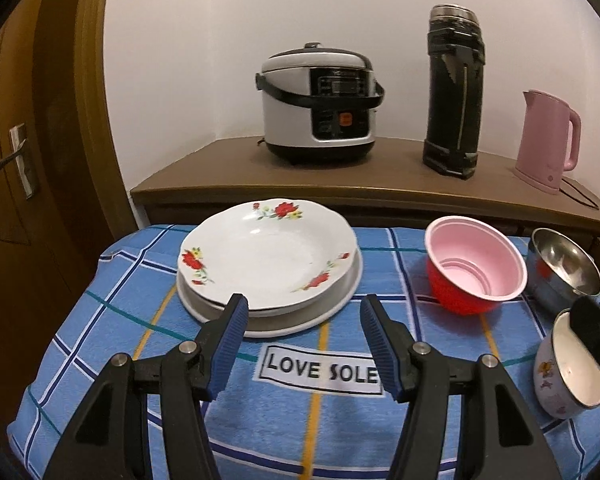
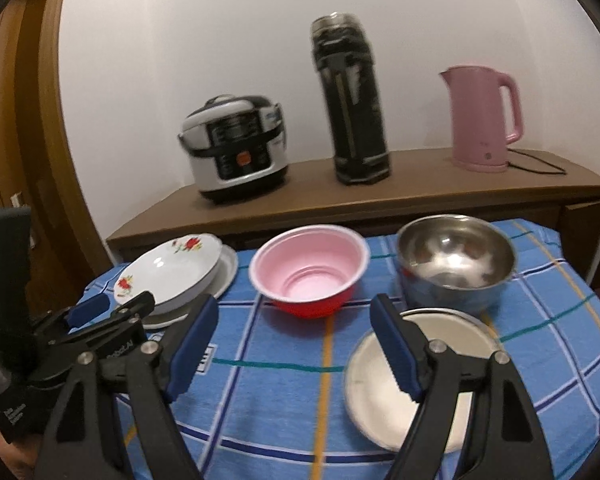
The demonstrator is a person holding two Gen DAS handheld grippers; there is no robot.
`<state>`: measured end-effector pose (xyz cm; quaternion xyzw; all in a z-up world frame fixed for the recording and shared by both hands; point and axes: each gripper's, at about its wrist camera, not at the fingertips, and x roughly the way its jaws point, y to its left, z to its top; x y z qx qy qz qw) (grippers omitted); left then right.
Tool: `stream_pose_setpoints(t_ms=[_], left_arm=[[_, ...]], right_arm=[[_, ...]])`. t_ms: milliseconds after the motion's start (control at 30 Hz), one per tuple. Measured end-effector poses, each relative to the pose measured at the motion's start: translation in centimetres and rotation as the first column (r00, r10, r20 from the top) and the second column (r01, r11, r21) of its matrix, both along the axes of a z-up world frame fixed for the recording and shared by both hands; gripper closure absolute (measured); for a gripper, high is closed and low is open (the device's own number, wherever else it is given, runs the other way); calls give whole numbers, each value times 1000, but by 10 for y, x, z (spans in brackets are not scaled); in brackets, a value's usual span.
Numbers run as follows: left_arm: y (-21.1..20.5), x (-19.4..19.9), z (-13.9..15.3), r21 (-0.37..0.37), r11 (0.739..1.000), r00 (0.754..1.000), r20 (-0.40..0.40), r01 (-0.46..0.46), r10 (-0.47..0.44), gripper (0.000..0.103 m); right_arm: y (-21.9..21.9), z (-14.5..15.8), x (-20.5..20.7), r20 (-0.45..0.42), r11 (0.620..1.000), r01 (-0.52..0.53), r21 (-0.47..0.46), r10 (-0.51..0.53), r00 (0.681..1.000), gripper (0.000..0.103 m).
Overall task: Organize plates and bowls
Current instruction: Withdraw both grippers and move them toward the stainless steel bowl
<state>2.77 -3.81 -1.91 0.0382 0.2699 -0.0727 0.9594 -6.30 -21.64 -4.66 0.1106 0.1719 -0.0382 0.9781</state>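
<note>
A white plate with red flowers (image 1: 268, 252) lies stacked on a plain white plate (image 1: 340, 304) at the table's far left; the stack also shows in the right wrist view (image 2: 172, 272). A red bowl with a pink inside (image 1: 476, 264) (image 2: 308, 272), a steel bowl (image 1: 564, 268) (image 2: 456, 260) and a white enamel bowl (image 1: 568, 372) (image 2: 416, 368) stand to the right. My left gripper (image 1: 304, 320) is open and empty just in front of the plate stack. My right gripper (image 2: 296, 320) is open, its right finger over the enamel bowl's rim.
The table wears a blue checked cloth (image 1: 320, 420). Behind it a brown sideboard (image 1: 380, 176) carries a rice cooker (image 1: 320, 104), a black thermos (image 1: 456, 92) and a pink kettle (image 1: 548, 140). A wooden door (image 1: 16, 160) is at the left.
</note>
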Motion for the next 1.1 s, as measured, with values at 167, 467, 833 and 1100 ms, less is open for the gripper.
stream_pose_setpoints(t_ms=[167, 467, 833, 1100], left_arm=[[-13, -5, 2, 3, 1000, 1000, -1, 23, -23, 42], [-40, -11, 4, 26, 997, 998, -10, 66, -66, 42], [-71, -16, 9, 4, 986, 986, -38, 165, -165, 42], [-102, -10, 24, -31, 961, 960, -50, 275, -276, 42]], right_arm=[[-16, 4, -11, 15, 999, 34, 4, -34, 999, 24], [-44, 7, -26, 27, 996, 88, 20, -88, 996, 24], [-87, -1, -40, -1, 986, 162, 44, -162, 987, 24], [-123, 1, -46, -1, 971, 229, 66, -229, 973, 29]])
